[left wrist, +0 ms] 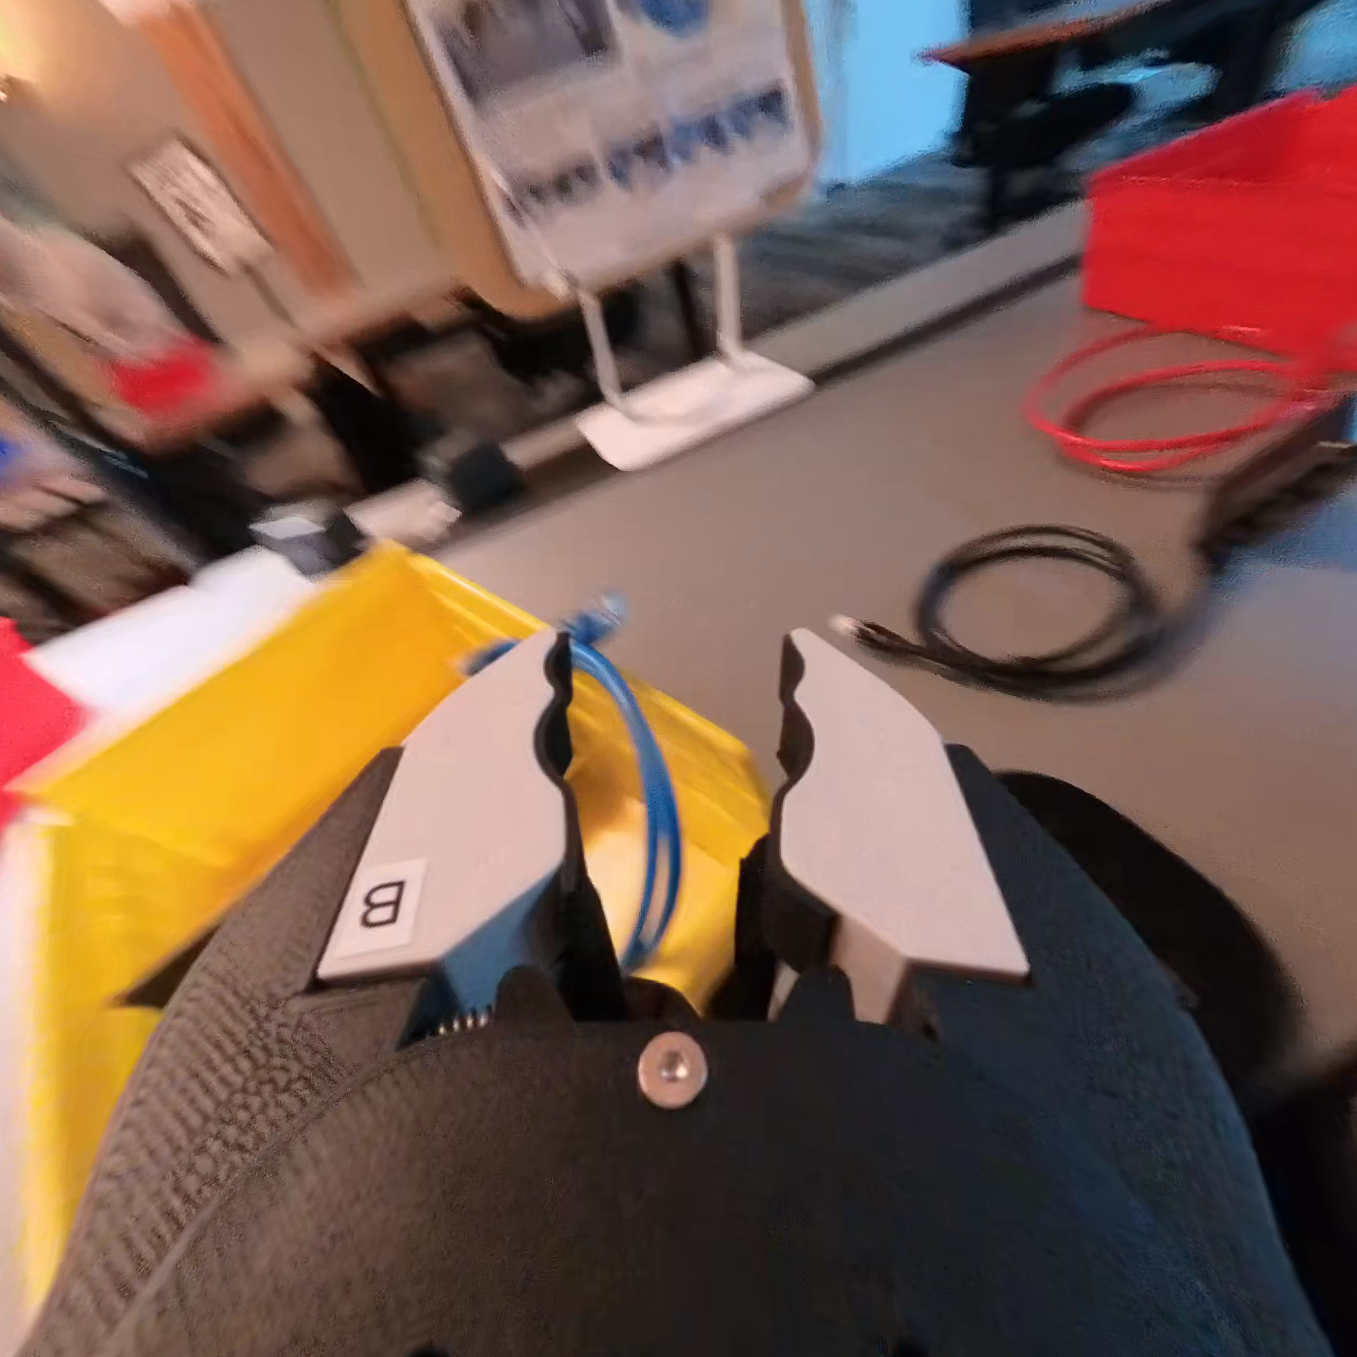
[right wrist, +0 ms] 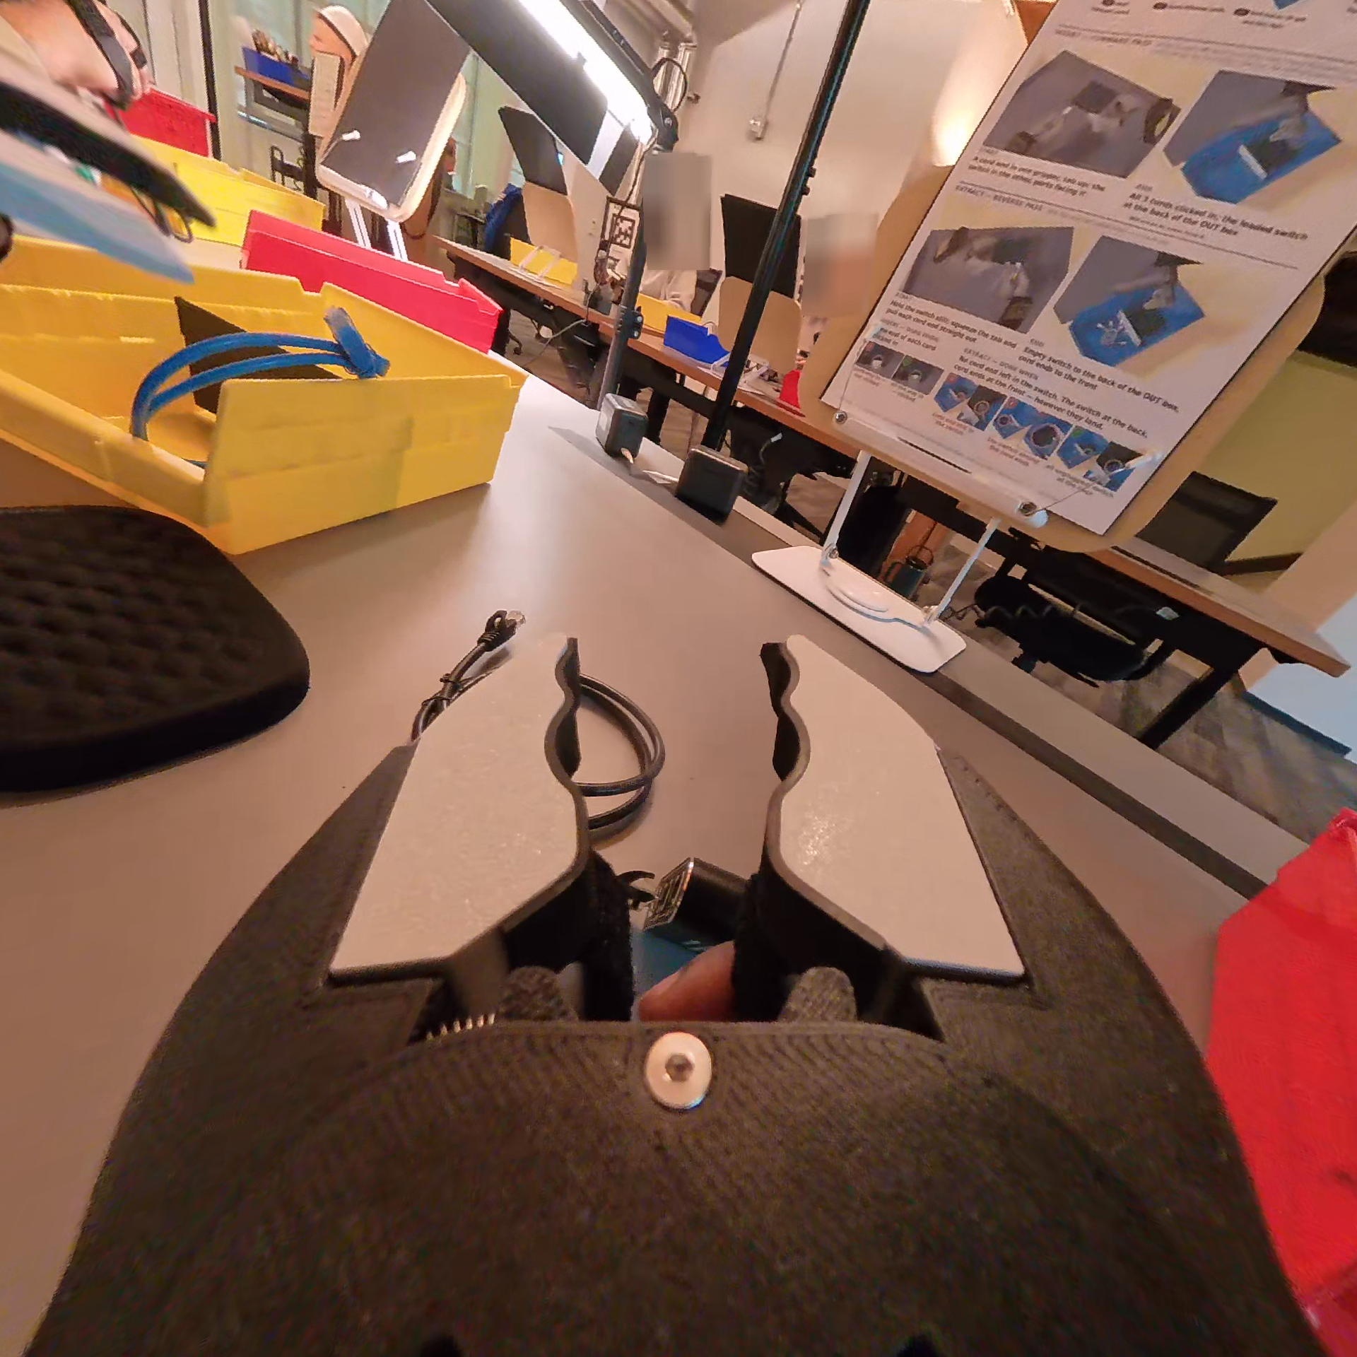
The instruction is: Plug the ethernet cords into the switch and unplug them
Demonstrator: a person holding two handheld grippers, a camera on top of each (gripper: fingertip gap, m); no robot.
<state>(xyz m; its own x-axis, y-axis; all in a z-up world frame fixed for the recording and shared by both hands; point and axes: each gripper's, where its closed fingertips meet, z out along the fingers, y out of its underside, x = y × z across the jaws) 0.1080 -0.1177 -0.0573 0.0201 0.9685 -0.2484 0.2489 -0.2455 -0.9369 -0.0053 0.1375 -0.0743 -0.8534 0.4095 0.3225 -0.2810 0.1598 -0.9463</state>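
My left gripper [left wrist: 675, 646] is open and empty, hovering over a yellow bin [left wrist: 220, 742]. A looped blue ethernet cord [left wrist: 653, 793] lies in the bin and shows between the fingers. A coiled black cord [left wrist: 1035, 609] lies on the grey table to the right. A red cord [left wrist: 1175, 396] is coiled farther back by a dark box [left wrist: 1278, 477] that is too blurred to identify. My right gripper [right wrist: 668, 653] is open and empty just above the black cord [right wrist: 624, 742], whose plug [right wrist: 507, 624] points away. The blue cord [right wrist: 257, 352] shows in the yellow bin [right wrist: 330, 455].
A red bin [left wrist: 1234, 213] stands at the back right; it also shows in the right wrist view [right wrist: 1292, 1028]. A black foam pad [right wrist: 110, 639] lies on the left. An instruction board on a white stand [right wrist: 866, 602] is at the table's far edge. Other bins and tables stand beyond.
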